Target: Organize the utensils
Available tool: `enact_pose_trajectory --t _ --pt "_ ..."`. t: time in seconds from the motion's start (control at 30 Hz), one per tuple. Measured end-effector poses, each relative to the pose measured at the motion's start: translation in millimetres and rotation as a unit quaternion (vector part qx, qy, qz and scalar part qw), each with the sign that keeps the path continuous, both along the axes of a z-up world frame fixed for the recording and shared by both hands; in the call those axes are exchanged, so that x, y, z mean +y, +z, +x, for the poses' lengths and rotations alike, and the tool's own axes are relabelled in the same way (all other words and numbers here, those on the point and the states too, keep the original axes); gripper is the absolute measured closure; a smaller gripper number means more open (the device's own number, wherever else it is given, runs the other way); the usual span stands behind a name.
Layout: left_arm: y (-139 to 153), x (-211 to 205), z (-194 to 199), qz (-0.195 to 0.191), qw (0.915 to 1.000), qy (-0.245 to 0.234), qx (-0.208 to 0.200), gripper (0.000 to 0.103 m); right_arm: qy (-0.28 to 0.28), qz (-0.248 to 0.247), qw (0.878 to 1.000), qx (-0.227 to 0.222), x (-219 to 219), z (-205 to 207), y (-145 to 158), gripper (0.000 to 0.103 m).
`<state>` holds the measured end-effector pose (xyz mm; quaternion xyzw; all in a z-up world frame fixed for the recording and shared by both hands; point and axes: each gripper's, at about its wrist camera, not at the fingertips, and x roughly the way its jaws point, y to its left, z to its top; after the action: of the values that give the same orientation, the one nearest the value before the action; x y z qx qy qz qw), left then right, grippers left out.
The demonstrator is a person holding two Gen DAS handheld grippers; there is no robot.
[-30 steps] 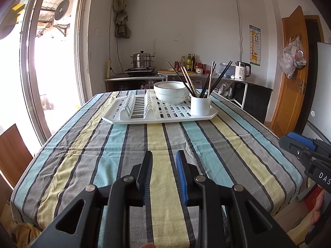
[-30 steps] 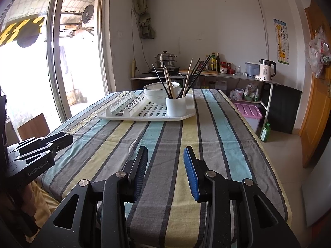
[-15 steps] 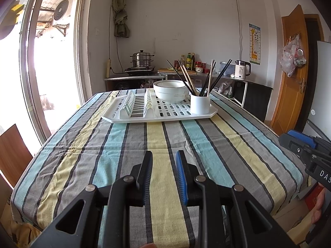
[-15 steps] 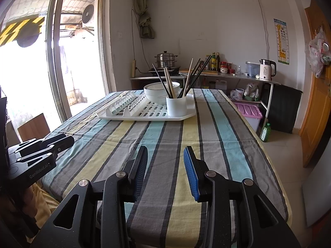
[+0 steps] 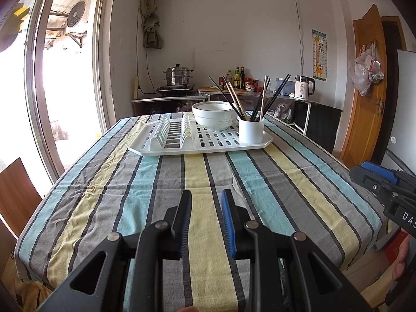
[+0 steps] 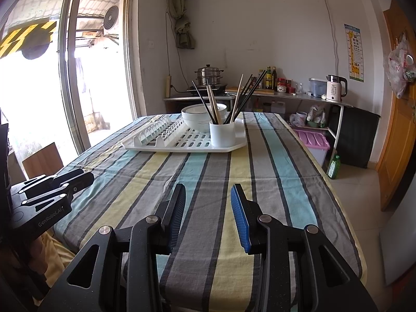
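A white drying rack (image 5: 197, 148) lies at the far end of the striped tablecloth (image 5: 208, 182). On its right corner stands a white cup (image 5: 251, 130) with several dark and pale chopsticks (image 5: 263, 96) fanned out of it. Stacked white bowls (image 5: 213, 115) sit just behind the cup. My left gripper (image 5: 206, 204) hovers open over the near edge of the table, nothing between its fingers. My right gripper (image 6: 208, 195) is also open and empty, well short of the rack (image 6: 182, 145) and cup (image 6: 222, 134). Each gripper shows at the edge of the other's view.
A wooden chair back (image 5: 15, 195) stands by the table's left side, next to the glass sliding door. Behind the table a counter (image 6: 286, 95) carries a steamer pot, bottles and a kettle. A pink bin (image 6: 313, 143) and a green bottle sit on the floor at the right.
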<state>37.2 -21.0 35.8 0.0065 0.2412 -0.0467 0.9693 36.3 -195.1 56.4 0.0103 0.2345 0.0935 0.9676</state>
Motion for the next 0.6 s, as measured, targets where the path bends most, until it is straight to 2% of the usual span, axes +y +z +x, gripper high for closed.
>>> enact_pose_trajectory --t 0.6 --pt "-2.8 1.9 3.4 0.001 1.0 0.001 0.006 0.078 0.001 0.0 1.0 0.0 1.1 -0.5 0.2 0.066"
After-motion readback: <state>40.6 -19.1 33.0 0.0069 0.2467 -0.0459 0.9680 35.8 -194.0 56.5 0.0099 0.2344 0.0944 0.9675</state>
